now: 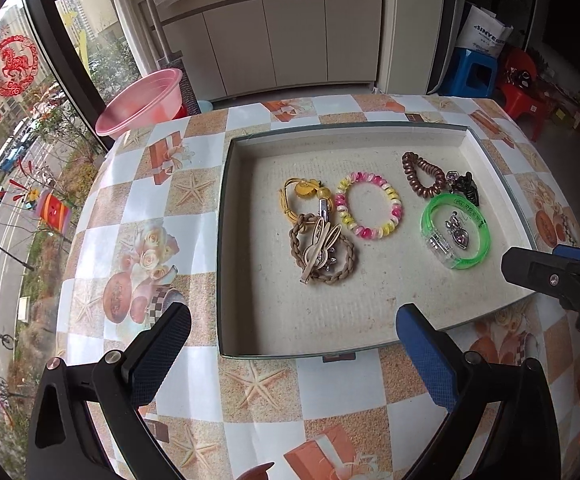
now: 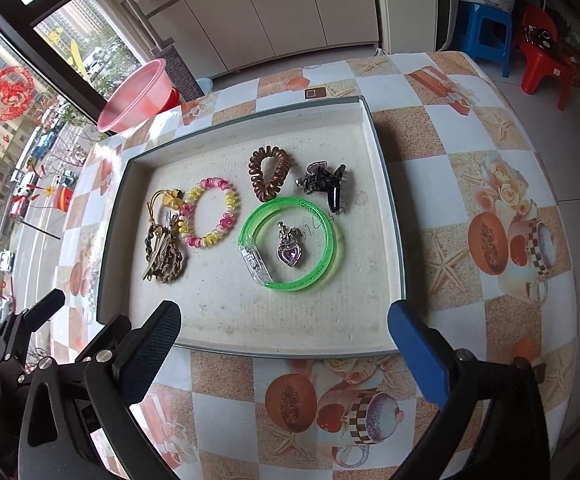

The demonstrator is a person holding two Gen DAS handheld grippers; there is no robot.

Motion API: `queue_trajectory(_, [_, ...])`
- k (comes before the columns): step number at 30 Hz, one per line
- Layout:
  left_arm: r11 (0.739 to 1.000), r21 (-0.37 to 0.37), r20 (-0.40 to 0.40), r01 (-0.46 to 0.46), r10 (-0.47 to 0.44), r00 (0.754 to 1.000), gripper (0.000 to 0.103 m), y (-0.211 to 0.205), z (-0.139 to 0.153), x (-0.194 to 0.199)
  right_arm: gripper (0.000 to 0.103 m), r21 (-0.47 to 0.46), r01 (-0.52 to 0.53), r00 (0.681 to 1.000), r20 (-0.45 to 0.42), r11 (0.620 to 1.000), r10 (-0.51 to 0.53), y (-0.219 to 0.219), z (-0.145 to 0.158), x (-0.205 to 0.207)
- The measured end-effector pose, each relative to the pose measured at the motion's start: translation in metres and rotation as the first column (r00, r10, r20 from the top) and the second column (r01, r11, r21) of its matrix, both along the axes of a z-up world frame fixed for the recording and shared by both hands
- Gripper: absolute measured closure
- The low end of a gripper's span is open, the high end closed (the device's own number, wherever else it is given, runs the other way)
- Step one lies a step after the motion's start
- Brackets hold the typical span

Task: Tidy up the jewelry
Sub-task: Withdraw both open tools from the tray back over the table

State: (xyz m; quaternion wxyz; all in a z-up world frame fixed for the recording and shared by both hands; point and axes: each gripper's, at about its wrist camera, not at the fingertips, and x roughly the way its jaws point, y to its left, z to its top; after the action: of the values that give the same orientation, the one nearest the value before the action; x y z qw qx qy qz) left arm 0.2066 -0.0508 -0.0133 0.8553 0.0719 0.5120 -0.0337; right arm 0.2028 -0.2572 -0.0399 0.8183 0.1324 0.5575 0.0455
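Note:
A shallow tray (image 1: 226, 240) (image 2: 386, 200) on the table holds the jewelry. In it lie a green bangle (image 1: 486, 236) (image 2: 326, 264) with a purple heart pendant (image 1: 461, 239) (image 2: 289, 255) inside, a pink-yellow coil bracelet (image 1: 394, 200) (image 2: 232, 200), a brown coil tie (image 1: 410, 178) (image 2: 256, 168), a black claw clip (image 1: 466, 188) (image 2: 324, 182), and a braided tie with clips and a yellow band (image 1: 322, 248) (image 2: 164, 248). My left gripper (image 1: 294, 356) is open and empty at the tray's near edge. My right gripper (image 2: 284, 356) is open and empty at the near edge; it also shows in the left wrist view (image 1: 554, 280).
The table (image 1: 258, 392) (image 2: 470, 220) has a checked cloth. A pink basin (image 1: 142, 104) (image 2: 138, 96) sits beyond its far left corner. Blue (image 1: 472, 72) and red stools (image 2: 546, 68) stand on the floor at the far right. A window runs along the left.

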Motion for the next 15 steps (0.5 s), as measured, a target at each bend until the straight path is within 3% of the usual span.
queue_trajectory(8, [0.999, -0.031, -0.023, -0.031, 0.030, 0.999, 0.000, 0.014, 0.004, -0.030, 0.000, -0.044, -0.024, 0.998, -0.055, 0.999, 0.021, 0.011, -0.004, -0.033])
queue_trajectory(15, [0.998, -0.045, -0.007, -0.039, 0.039, 0.999, 0.000, 0.024, 0.008, -0.064, 0.000, -0.071, 0.008, 0.999, -0.032, 0.997, -0.011, 0.016, -0.003, -0.071])
